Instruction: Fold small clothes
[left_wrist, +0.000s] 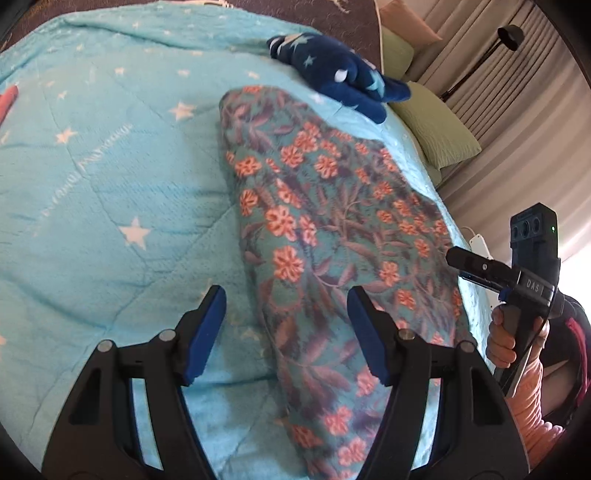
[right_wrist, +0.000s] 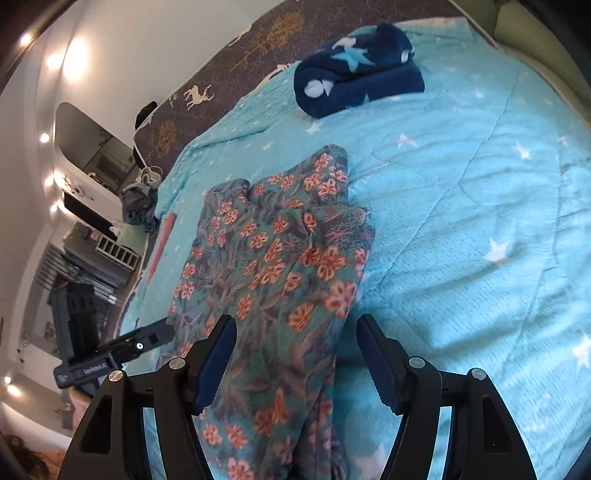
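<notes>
"das" label on right gripper (left_wrist: 458, 258)

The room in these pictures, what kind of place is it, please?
Most likely a bedroom: a bed with a turquoise star quilt, green pillows beside curtains, and a floral garment laid out on it.

One floral garment (left_wrist: 332, 221), one navy star-print bundle (left_wrist: 340, 77), two green pillows (left_wrist: 436, 129) — all on one blanket (left_wrist: 92, 166).

Open blue blanket (right_wrist: 461, 206) right of the flowered garment (right_wrist: 273, 258), free for passing. Beyond the garment, a folded navy star cloth (right_wrist: 354, 70) in the way; green pillows (left_wrist: 439, 129) further right.
</notes>
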